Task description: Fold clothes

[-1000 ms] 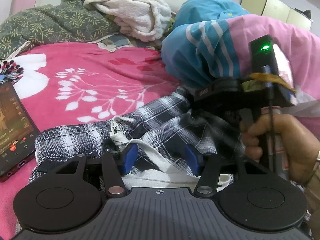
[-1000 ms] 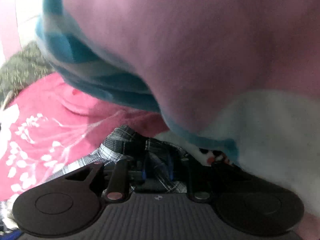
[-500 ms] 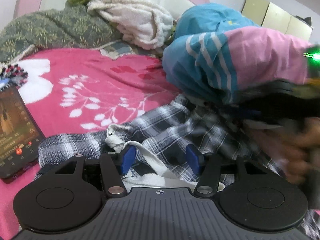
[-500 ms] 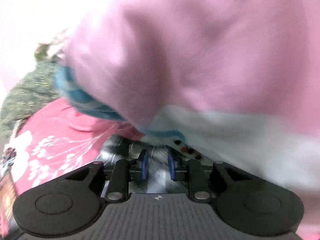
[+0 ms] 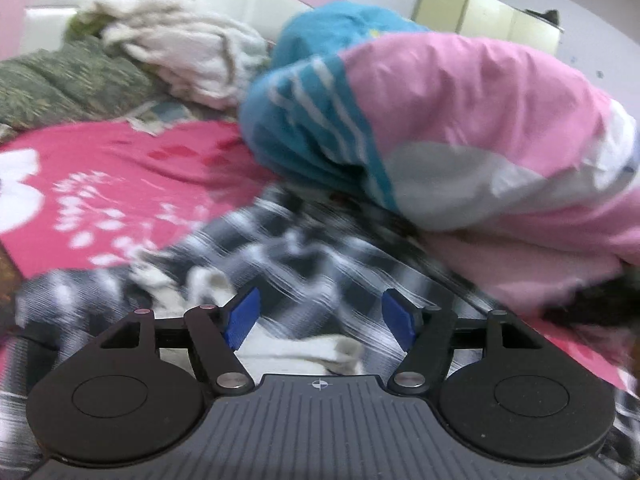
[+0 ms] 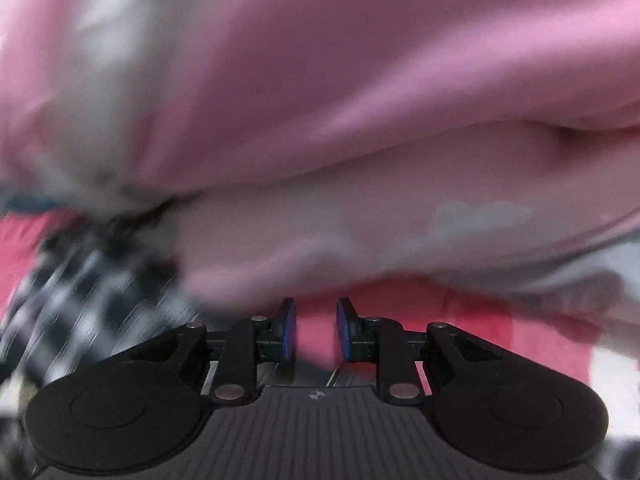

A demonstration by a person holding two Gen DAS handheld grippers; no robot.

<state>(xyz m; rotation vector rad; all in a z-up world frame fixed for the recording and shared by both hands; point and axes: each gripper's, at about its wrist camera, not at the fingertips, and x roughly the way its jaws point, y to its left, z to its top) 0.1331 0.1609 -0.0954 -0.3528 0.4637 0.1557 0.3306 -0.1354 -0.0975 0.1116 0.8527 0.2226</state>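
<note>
The left gripper (image 5: 319, 318) is opening its blue pads over the black-and-white checked cloth garment (image 5: 304, 256), which is lying crumpled on the pink flowered bedsheet (image 5: 132, 184); the pads are not pressing it. The right gripper (image 6: 316, 330) is standing slightly apart, nothing between, the garment at its left, a pink quilt (image 6: 360, 100) just ahead.

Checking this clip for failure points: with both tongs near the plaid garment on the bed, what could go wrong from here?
1. The left tongs are opening over the plaid garment with nothing pinched; a re-grip may catch only its white drawstring.
2. The right tongs stand narrowly apart on bare pink bedsheet, beside the plaid, and may snag it.
3. The pink and blue bedding bundle overhangs the garment and could block spreading.
</note>
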